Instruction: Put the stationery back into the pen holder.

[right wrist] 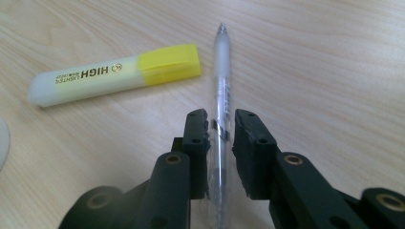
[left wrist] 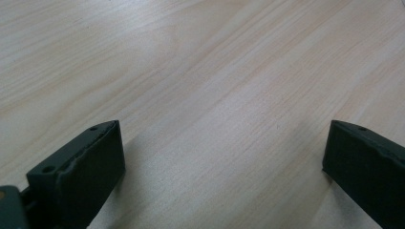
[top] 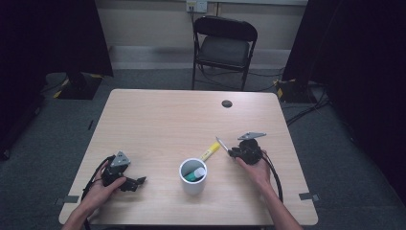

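Note:
A clear pen (right wrist: 220, 81) lies on the wooden table (top: 163, 120), pointing away from my right gripper (right wrist: 221, 119). The black jaws stand on either side of its barrel near the clip, a thin gap at each side, so the gripper is open around it. Just left of the pen lies a yellow highlighter (right wrist: 114, 74), seen in the high view as the highlighter (top: 210, 151) between the pen (top: 221, 143) and a white cup (top: 193, 187). My right gripper (top: 233, 152) rests low at the table's right. My left gripper (left wrist: 224, 143) is wide open over bare wood, at the front left (top: 136, 182).
The white cup holds a marker with a green and white end (top: 195, 174). A dark cable hole (top: 227, 103) sits near the table's far edge. A black folding chair (top: 225, 48) stands behind the table. Cables trail from both grippers toward the front edge.

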Action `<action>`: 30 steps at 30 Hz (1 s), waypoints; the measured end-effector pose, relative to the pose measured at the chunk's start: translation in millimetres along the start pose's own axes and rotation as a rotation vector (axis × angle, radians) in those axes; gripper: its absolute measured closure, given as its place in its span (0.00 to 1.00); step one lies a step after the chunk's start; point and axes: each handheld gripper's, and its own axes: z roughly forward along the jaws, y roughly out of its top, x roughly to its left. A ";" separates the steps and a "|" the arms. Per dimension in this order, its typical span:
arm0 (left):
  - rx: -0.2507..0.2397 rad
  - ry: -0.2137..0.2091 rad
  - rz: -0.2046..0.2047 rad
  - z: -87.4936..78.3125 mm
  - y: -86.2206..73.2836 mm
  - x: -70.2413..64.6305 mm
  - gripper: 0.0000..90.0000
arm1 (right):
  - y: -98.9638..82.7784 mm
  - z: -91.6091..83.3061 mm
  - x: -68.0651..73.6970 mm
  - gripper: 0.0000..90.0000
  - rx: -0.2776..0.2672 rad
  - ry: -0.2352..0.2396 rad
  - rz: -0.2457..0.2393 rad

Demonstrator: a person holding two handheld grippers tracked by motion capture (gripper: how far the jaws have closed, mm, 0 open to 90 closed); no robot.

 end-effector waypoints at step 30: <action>-0.001 0.000 -0.001 0.1 0.0 -0.1 0.00 | -15.2 -8.4 -4.8 0.88 0.060 -0.028 -0.051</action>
